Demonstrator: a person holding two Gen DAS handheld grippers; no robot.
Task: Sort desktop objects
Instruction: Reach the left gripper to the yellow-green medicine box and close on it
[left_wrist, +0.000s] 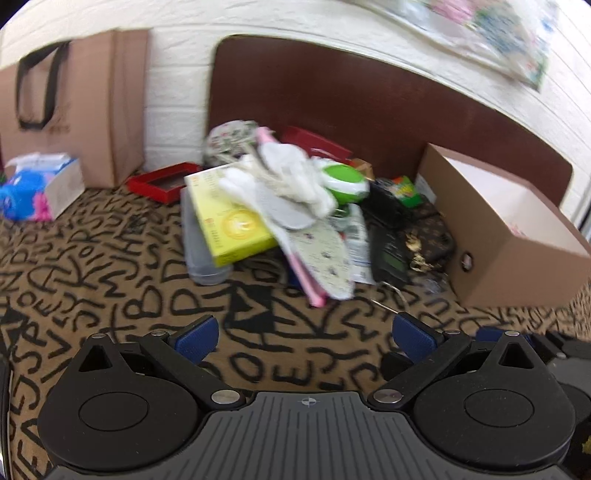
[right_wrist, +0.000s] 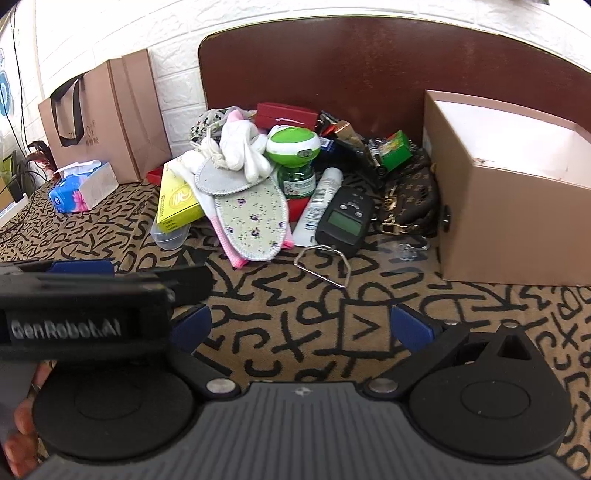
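Observation:
A heap of desk objects lies against the brown board: a yellow box (right_wrist: 177, 201), floral insoles (right_wrist: 255, 218), white socks (right_wrist: 240, 147), a green-capped bottle (right_wrist: 293, 147), a white tube (right_wrist: 317, 201), a black hanging scale (right_wrist: 345, 219), a brown patterned pouch (right_wrist: 410, 201) and a green battery pack (right_wrist: 395, 149). The yellow box (left_wrist: 231, 218) and insoles (left_wrist: 321, 254) also show in the left wrist view. My left gripper (left_wrist: 304, 338) is open and empty, short of the heap. My right gripper (right_wrist: 301, 326) is open and empty, with the left gripper's body (right_wrist: 85, 314) beside it.
An open cardboard box (right_wrist: 509, 206) stands at the right, also in the left wrist view (left_wrist: 517, 236). A brown paper bag (right_wrist: 110, 118) and a tissue pack (right_wrist: 81, 188) stand at the left. A red tray (left_wrist: 162, 181) lies behind the heap. The letter-patterned tablecloth (right_wrist: 332, 314) covers the table.

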